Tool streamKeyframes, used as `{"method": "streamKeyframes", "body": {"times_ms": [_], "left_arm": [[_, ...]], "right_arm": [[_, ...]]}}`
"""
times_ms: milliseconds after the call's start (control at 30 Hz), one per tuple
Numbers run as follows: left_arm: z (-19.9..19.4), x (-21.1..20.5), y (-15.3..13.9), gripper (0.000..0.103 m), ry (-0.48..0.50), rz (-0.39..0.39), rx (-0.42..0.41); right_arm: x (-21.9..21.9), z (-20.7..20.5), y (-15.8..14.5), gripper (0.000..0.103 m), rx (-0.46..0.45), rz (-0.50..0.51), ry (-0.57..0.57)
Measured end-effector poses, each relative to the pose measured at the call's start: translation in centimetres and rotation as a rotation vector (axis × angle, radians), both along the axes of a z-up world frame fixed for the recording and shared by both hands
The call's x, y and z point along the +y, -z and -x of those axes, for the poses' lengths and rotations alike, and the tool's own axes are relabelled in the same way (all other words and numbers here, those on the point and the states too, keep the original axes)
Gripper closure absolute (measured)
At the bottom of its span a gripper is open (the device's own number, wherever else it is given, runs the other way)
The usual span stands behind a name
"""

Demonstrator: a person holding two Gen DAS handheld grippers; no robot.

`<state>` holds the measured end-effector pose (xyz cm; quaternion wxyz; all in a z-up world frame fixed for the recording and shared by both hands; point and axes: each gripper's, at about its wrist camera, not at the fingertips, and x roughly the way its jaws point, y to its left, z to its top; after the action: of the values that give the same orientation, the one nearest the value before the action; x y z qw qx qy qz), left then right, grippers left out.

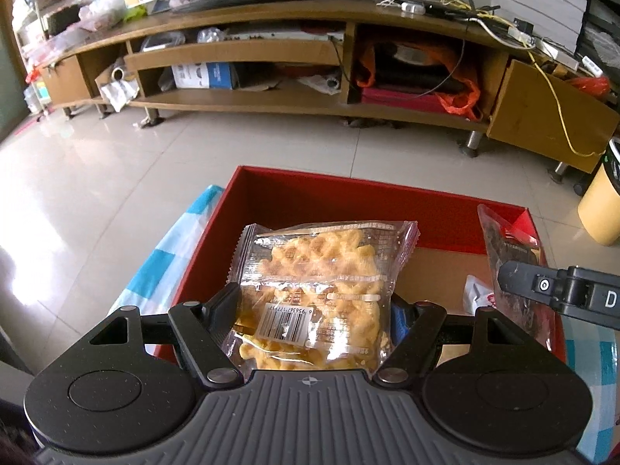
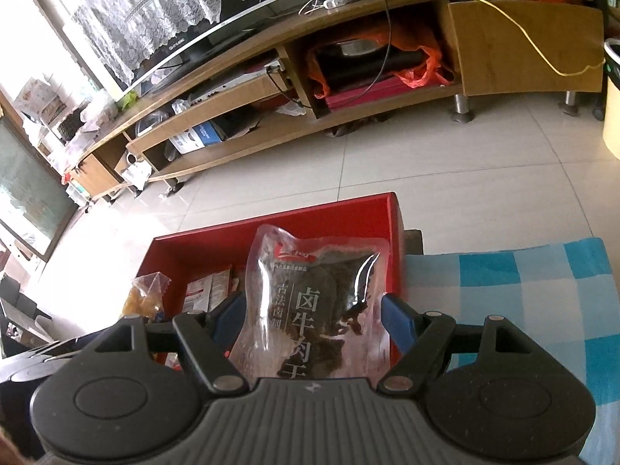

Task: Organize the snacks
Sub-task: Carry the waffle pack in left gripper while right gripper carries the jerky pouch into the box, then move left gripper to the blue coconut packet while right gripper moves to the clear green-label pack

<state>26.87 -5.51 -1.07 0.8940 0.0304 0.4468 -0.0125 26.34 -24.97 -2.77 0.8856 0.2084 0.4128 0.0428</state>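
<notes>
Left gripper (image 1: pixel 316 306) clamped on a clear plastic packet of yellow twisted fried snacks (image 1: pixel 317 290), 1 finger pressing each side edge, barcode face up. Packet held above the near left part of an open red cardboard box with a brown floor (image 1: pixel 310 190), its top seam short of the far wall. Bare brown floor showing to the packet's right, with a white wrapper (image 1: pixel 478 294) lying there.

Right gripper (image 2: pixel 312 321) clamped likewise on a clear pouch of dark dried meat with black printed characters (image 2: pixel 321 302), blue-padded fingers (image 2: pixel 399 321) hugging both sides. Pouch hanging over the box's right part, close to the right wall. Small boxed snacks (image 2: pixel 209 290) lying further left inside.

Box resting on a blue-and-white checked cloth (image 2: pixel 523 271), cloth showing beyond both side walls. Beyond the far wall, wide pale tiled floor (image 1: pixel 193 155), then a long low wooden TV stand (image 1: pixel 271 54); a yellow bin (image 1: pixel 600 201) at far right.
</notes>
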Motion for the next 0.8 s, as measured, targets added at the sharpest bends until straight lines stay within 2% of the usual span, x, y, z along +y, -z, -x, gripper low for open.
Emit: {"method": "streamKeyframes", "body": {"times_ms": [267,400,800], "left_arm": [[-0.1,-0.5,0.3,0.022,0.007,-0.032,-0.002],[0.1,-0.5,0.3,0.018,0.007,-0.043,-0.008],[1.2,-0.4,-0.8,0.015,0.016,-0.035,-0.027]], "right_arm": [[0.8,-0.9,0.7,0.021,0.007,0.028,-0.025],[0.9,-1.0,0.6,0.022,0.005,0.037,-0.027],[1.1,0.0,-0.2,0.022,-0.004,0.049,-0.025]]}}
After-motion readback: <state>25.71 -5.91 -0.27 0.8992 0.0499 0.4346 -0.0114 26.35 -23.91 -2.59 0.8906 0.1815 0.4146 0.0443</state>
